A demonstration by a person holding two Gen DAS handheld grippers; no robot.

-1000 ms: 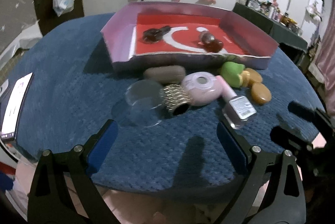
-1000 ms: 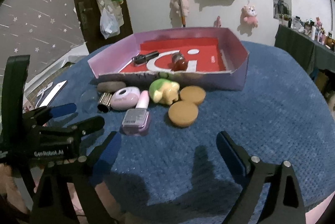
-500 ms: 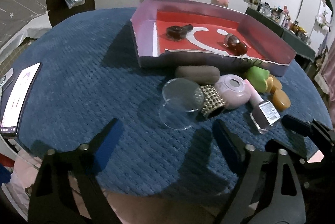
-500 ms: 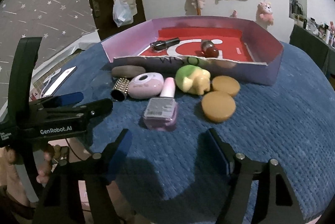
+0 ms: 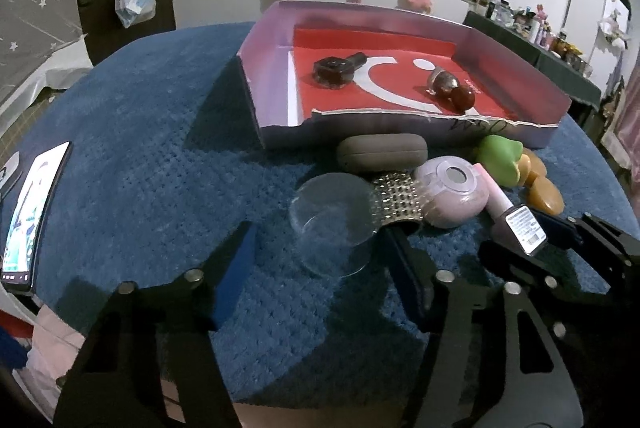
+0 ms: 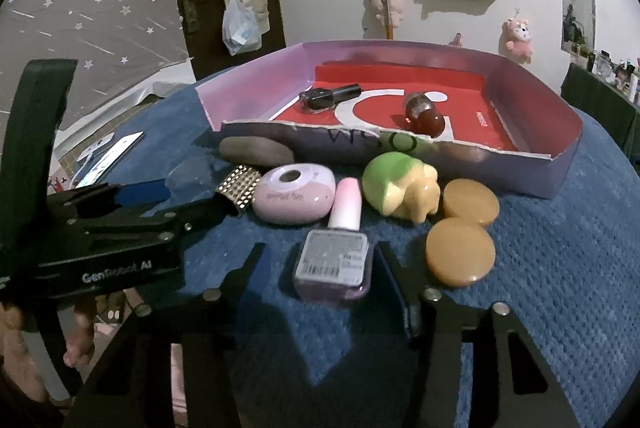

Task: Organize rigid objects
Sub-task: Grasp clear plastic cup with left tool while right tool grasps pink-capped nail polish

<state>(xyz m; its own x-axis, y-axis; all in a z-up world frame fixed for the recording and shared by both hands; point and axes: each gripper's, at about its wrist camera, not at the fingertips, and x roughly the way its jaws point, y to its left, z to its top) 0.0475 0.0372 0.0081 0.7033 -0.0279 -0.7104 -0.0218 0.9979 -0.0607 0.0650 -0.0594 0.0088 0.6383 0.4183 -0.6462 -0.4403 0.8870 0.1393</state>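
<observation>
My right tongs had just been closing around the nail polish bottle on the tabletop, pads not yet pressing. Left tongs, likewise closing, straddled the clear glass, ungripped. Either could squirt sideways.

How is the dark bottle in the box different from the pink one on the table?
The dark bottle is brown-black with a black cap; the pink bottle is lilac with a pale pink cap. The dark bottle lies inside the box; the pink bottle lies outside on the blue cloth. Both lie on their sides.
</observation>
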